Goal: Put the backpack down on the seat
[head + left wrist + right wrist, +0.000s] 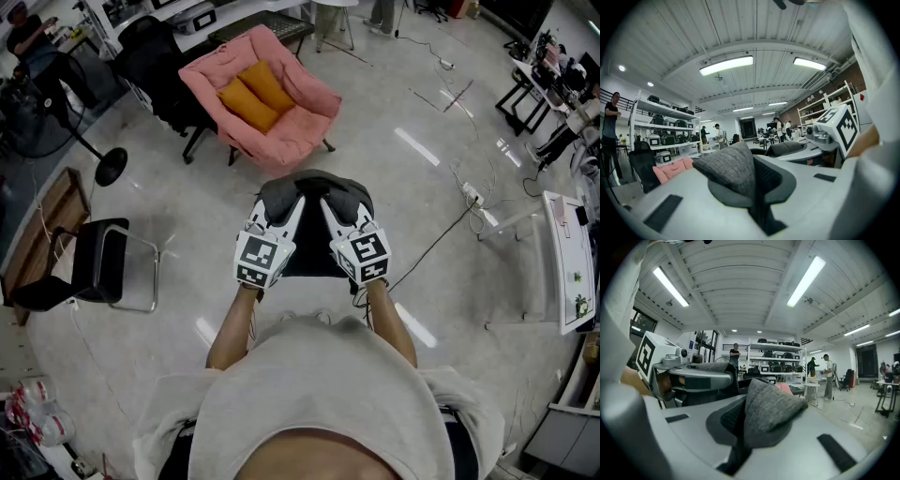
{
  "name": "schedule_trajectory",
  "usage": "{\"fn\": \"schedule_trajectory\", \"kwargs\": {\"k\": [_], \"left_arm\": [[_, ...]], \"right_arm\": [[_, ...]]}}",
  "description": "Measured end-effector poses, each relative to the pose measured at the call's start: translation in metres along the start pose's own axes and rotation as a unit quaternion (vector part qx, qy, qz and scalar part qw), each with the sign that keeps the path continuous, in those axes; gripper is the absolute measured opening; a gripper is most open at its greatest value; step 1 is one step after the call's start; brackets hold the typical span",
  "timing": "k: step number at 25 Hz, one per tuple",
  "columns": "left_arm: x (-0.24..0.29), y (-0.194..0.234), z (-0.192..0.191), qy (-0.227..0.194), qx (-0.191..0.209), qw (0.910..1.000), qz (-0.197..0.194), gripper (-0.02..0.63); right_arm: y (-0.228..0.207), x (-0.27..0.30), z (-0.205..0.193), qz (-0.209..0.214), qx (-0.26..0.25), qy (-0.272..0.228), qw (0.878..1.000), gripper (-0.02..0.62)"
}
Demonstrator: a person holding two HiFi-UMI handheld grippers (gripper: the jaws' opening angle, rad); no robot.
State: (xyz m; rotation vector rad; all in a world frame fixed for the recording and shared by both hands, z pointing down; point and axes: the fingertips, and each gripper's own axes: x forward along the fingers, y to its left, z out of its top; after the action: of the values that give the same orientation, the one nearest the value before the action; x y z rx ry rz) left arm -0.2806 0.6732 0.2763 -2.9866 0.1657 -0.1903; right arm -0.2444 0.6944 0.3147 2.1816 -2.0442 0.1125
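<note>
Seen from the head view, the left gripper (287,202) and the right gripper (330,202) were held side by side in front of the person, both reaching into the top of a dark grey backpack (316,184) that hung between them above the bare floor (403,103), clear of any furniture. The pink armchair (281,112) with its two orange cushions (255,94) stood ahead of the backpack and apart from it, and a black chair (98,267) sat near the floor's left edge with a floor fan (111,166) beyond it. That view did not show how the jaws stood; the gripper views did. In the left gripper view the left gripper (753,185) had its jaws pressed together on a fold of the backpack's grey fabric (729,166), with the right gripper (834,129) alongside and the armchair (670,169) low at the left. In the right gripper view the right gripper (740,427) was likewise clamped on a fold of grey fabric (771,411), the left gripper (670,363) beside it. Only these two views showed the white shelving (665,126) and standing people (734,354) in the background.
</note>
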Motion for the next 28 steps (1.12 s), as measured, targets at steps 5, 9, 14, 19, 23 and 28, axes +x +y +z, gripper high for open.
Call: {"fn": "schedule_trajectory", "kwargs": {"k": [5,9,14,19,23,28], "left_arm": [[0.002,-0.002,-0.006,0.007,-0.004,0.9999,-0.006,0.028],[0.005,0.000,-0.006,0.009,-0.003,0.9999,-0.006,0.026],[0.011,0.000,-0.005,0.010,-0.005,0.9999,-0.004,0.026],[0.023,-0.008,-0.004,0.014,-0.002,0.9999,-0.001,0.026],[0.033,-0.019,-0.008,0.019,-0.007,0.9998,-0.001,0.026],[0.043,-0.033,-0.008,0.023,-0.009,0.9996,0.009,0.026]], "right_arm": [[-0.002,0.000,-0.002,0.002,0.005,0.001,1.000,-0.002],[-0.005,0.002,0.000,0.002,0.005,0.000,1.000,-0.002],[-0.011,0.003,0.001,0.006,0.008,-0.003,1.000,-0.002],[-0.025,-0.002,-0.003,0.011,0.020,-0.007,1.000,-0.002],[-0.034,-0.009,-0.011,0.012,0.022,0.000,1.000,-0.002],[-0.047,-0.019,-0.017,0.017,0.025,-0.003,1.000,-0.002]]}}
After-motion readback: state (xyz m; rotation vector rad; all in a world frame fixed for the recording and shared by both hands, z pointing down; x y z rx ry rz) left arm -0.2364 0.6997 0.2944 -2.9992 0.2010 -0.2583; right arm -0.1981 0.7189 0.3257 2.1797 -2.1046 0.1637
